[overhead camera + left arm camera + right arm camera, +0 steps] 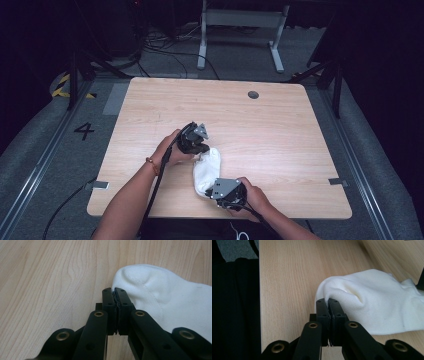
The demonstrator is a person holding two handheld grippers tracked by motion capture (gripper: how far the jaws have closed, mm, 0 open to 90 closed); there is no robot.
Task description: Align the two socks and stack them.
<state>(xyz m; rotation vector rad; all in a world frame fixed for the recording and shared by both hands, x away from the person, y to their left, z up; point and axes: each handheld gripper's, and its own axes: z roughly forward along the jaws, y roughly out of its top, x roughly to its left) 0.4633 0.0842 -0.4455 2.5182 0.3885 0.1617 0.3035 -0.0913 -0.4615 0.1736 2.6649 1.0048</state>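
white sock (206,170) on wooden table (280,130), left gripper (115,293) pinching one end, right gripper (328,301) pinching other edge, both jaws clamped on fabric, grommet hole (253,94) far off

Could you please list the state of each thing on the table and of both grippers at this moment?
white sock: lying on the table, bunched, pinched at both ends.
left gripper: jaws shut on the sock's rounded end.
right gripper: jaws shut on a fold at the sock's other end.
wooden table: sock near its front edge, round grommet at the back.
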